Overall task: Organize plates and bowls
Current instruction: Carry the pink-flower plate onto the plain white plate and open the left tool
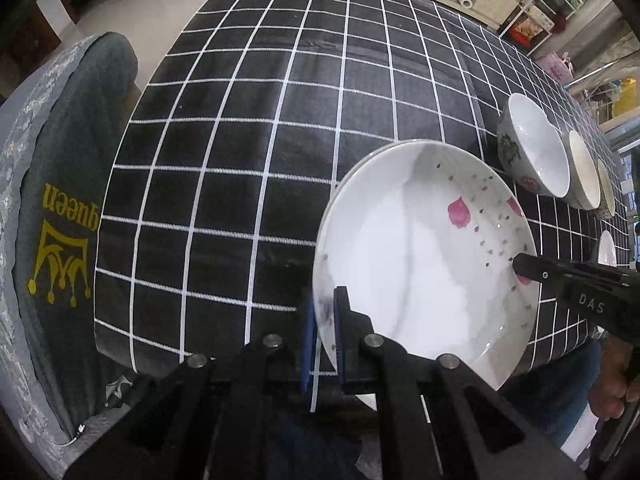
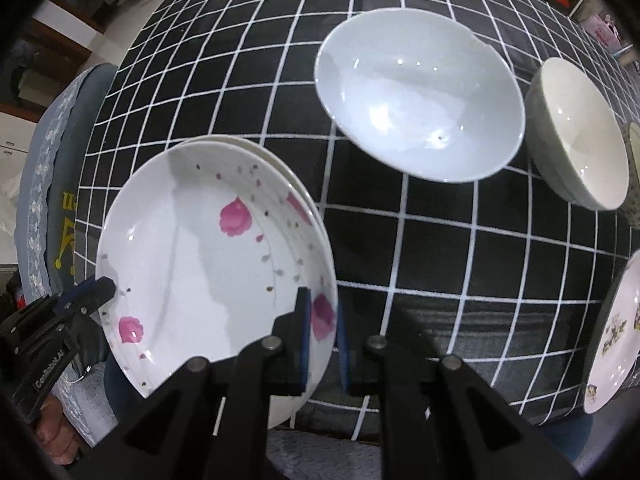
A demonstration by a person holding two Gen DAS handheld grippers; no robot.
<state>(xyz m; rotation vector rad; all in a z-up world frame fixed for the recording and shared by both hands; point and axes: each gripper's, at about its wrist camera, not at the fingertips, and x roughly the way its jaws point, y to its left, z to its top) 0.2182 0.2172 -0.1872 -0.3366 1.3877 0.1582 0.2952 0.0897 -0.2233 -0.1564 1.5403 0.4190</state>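
Observation:
A white plate with pink flowers [image 1: 420, 248] [image 2: 200, 248] hangs between my two grippers, over the near edge of the checked table [image 1: 280, 120]. A second white plate [image 2: 288, 168] sits right under it, only its rim showing. My left gripper [image 1: 325, 312] is shut on the flowered plate's left rim, and it also shows in the right wrist view [image 2: 105, 286]. My right gripper [image 2: 322, 312] is shut on the opposite rim, and its tip [image 1: 520, 264] reaches in from the right. Whether the lower plate is also pinched is hidden.
A wide white bowl [image 2: 420, 92] and a grey-green bowl [image 2: 580, 132] stand behind the plates, in a row of bowls [image 1: 536, 148]. A floral plate [image 2: 616, 332] lies at the right edge. A covered chair [image 1: 60, 200] stands at the table's left side.

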